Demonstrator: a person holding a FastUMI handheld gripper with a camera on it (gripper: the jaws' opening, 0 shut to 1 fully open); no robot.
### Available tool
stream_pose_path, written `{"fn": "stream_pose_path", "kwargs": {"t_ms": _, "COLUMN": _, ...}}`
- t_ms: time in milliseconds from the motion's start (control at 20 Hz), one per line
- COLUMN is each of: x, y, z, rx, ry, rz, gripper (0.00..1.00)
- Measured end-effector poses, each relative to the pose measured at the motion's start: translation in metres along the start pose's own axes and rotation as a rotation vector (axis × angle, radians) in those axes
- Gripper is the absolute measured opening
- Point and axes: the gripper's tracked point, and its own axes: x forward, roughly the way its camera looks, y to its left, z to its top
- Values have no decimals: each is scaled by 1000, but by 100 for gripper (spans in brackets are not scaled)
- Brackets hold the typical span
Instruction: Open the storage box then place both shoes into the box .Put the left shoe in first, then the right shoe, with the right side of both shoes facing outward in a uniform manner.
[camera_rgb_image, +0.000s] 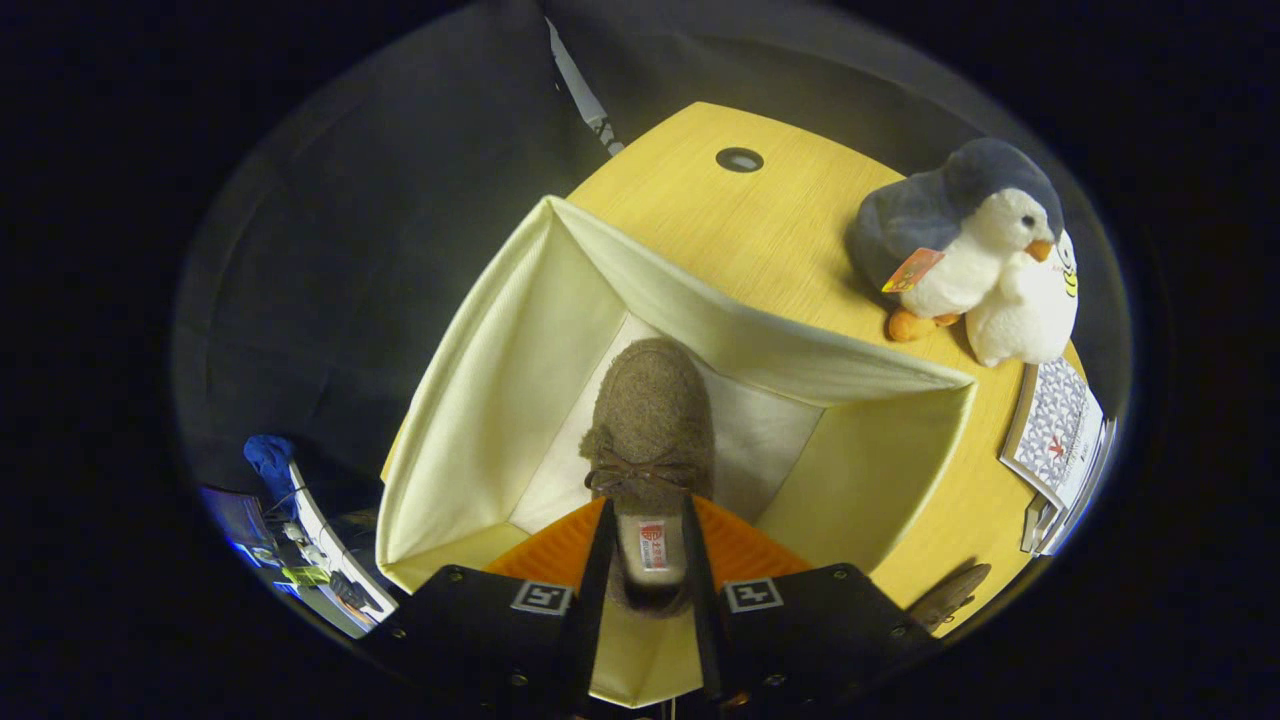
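Observation:
A cream fabric storage box (480, 400) stands open on the yellow wooden table (800, 230), directly below and ahead of the fingers. My gripper (647, 520) is shut on a brown felt shoe (650, 410) with a small bow, pinching it at the heel opening. The shoe points toe-first away from me and hangs inside the box, above its pale floor. Its insole with a red label shows between the fingers. A second brown shoe (950, 595) lies on the table just outside the box's right wall, partly hidden.
A grey and white plush penguin (965, 240) sits on the table beyond the box, to the right. Printed booklets (1060, 440) lie near the table's right edge. A round cable hole (739, 159) is at the far side. A cluttered stand (320, 560) is off the left.

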Motion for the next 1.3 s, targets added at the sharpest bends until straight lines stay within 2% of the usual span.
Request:
{"fn": "stream_pose_path", "kwargs": {"t_ms": 50, "x": -10, "y": -1, "z": 1, "rx": -3, "ry": -12, "rz": 4, "gripper": 46}}
{"fn": "stream_pose_path", "kwargs": {"t_ms": 100, "x": -19, "y": -1, "z": 1, "rx": -9, "ry": -26, "rz": 14, "gripper": 46}}
{"fn": "stream_pose_path", "kwargs": {"t_ms": 250, "x": -58, "y": -6, "z": 0, "rx": -7, "ry": -76, "rz": 41, "gripper": 92}}
{"fn": "stream_pose_path", "kwargs": {"t_ms": 400, "x": -90, "y": -14, "z": -7, "rx": 31, "ry": -122, "rz": 79, "gripper": 92}}
{"fn": "stream_pose_path", "kwargs": {"t_ms": 750, "x": -150, "y": -73, "z": -32, "rx": 122, "ry": -217, "rz": 67, "gripper": 91}}
{"fn": "stream_pose_path", "kwargs": {"t_ms": 950, "x": -164, "y": -118, "z": -60, "rx": 189, "ry": -238, "rz": 39, "gripper": 92}}
{"fn": "stream_pose_path", "kwargs": {"t_ms": 1300, "x": -171, "y": -181, "z": -107, "rx": 343, "ry": -242, "rz": 40, "gripper": 91}}
